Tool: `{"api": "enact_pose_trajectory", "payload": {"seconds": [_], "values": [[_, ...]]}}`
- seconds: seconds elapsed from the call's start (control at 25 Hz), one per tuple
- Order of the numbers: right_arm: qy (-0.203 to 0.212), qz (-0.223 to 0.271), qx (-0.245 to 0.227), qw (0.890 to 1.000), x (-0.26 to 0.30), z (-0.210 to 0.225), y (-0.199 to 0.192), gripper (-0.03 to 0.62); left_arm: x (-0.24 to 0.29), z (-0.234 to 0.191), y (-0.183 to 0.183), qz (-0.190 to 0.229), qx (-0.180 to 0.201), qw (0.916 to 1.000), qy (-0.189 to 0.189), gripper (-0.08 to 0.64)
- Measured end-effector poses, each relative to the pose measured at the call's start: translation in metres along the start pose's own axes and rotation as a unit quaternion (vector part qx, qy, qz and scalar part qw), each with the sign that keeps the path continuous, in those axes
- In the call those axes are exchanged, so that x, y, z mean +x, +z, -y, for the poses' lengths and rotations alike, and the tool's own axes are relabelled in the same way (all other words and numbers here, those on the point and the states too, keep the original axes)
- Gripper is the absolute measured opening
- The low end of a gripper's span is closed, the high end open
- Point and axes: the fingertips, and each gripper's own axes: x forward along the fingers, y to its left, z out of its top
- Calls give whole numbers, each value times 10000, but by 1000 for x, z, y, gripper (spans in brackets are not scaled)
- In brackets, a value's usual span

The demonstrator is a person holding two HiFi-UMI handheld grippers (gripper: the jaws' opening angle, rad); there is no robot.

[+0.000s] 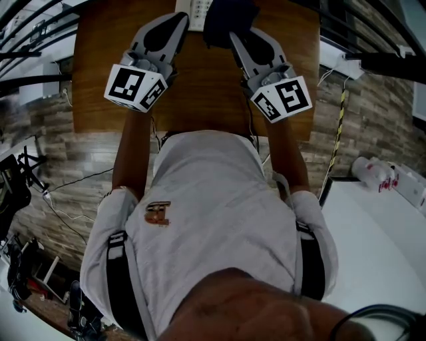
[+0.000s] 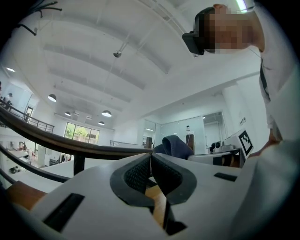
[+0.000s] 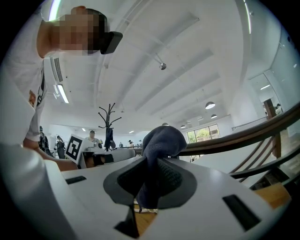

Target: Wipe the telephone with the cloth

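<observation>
The white plastic telephone (image 1: 198, 12) lies at the brown wooden table's (image 1: 200, 100) far edge; we advise the right gripper (image 3: 149, 172), fingers grasping the dark blue cloth (image 3: 162, 138), sweep it flat, with the left gripper (image 2: 151, 161), fingers clenched empty, steadying it.

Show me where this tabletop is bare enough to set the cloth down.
Bare wood on the table lies between the left gripper and right gripper, toward the near edge, and outside each gripper toward the side edges. The far middle is crowded: telephone, cloth, both gripper tips.
</observation>
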Motion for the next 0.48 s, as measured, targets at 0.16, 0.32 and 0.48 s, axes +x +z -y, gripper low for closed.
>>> {"api": "enact_pose_trajectory", "payload": {"seconds": [0.16,0.32,0.48], "values": [[26,53,140,9999,-5,-10,-5,74,-8,5,-1,-19,7,10000,-9,20],[55,42,149,9999,-9,-18,-9,74,-14,8,-2,-23,-8,10000,-23,20],[54,16,87,9999,-11,-22,-8,74,-15,9,0,-10,-34,10000,-37,20]]}}
